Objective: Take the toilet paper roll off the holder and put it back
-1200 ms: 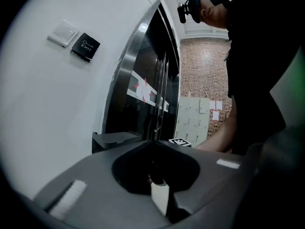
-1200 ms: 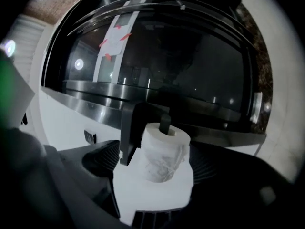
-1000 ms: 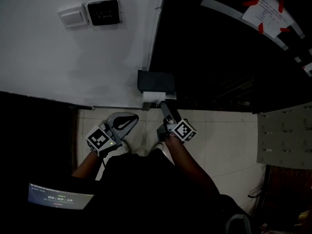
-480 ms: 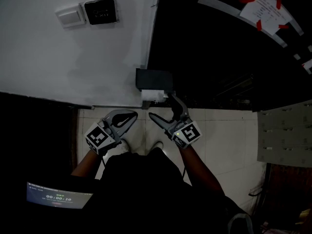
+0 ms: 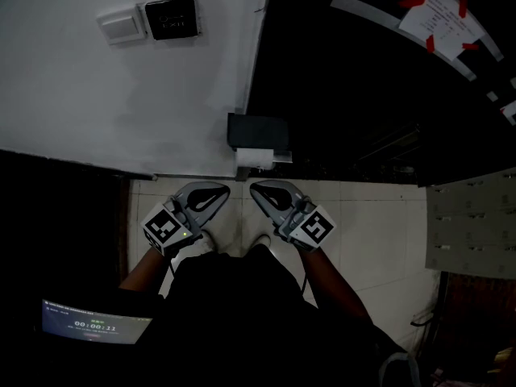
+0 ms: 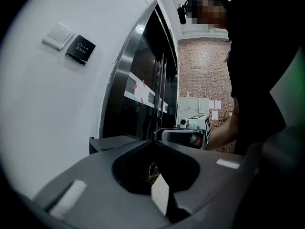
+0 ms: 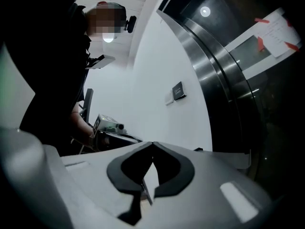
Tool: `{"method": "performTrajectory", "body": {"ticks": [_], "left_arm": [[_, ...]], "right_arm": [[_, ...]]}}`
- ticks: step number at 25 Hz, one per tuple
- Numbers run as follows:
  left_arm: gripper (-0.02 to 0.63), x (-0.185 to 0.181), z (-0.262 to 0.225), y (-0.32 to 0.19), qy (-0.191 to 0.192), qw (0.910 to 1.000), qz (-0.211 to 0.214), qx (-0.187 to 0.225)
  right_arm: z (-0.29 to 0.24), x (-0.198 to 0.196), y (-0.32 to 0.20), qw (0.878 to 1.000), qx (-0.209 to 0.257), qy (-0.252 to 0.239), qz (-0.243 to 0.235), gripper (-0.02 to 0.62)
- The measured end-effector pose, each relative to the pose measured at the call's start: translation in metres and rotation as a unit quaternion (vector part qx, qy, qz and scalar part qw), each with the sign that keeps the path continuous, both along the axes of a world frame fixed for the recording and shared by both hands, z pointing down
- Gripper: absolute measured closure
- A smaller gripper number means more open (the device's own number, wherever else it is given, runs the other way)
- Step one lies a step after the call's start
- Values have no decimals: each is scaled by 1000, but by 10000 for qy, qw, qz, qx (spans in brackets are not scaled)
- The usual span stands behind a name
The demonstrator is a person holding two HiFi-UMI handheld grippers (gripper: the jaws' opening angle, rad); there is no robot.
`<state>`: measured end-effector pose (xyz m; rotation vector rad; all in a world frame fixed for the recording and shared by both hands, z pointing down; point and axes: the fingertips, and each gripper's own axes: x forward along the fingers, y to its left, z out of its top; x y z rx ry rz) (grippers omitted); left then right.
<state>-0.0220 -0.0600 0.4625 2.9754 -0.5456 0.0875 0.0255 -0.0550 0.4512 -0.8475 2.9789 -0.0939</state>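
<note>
The roll is judged light, soft and easily crushed: the paper wraps deform under pressure, the loose outer sheet tears or unwinds if pulled, and the surface offers good friction, so slip is unlikely. Grip it across the outer diameter near mid-width with moderate force, or by one end face and the core. Do not pinch the hanging sheet alone. The roll sits in the holder, a dark box fixed low on the white wall at the corner where it meets the dark panel on the right. Only the pale lower part of the roll shows below the holder's cover, and how it is retained inside cannot be told. In the head view both tools are held on the near side of the holder, over the tiled floor, apart from the roll. The right gripper is near the roll, just below it, with the tips pointing up and left. Its jaws are pressed together with nothing between them, as the right gripper view confirms. The left gripper lies to the left of the roll and a little nearer. Its jaws are likewise together and empty. The jaws must be spread before either tool can take the roll.
</note>
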Motion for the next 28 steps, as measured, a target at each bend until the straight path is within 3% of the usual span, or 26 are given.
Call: {"method": "performTrajectory", "body": {"ticks": [28], "left_arm": [[601, 7, -1, -3, -11, 9997, -5, -228]], "right_arm": [[5, -7, -2, 9997, -229, -32, -53, 595]]}}
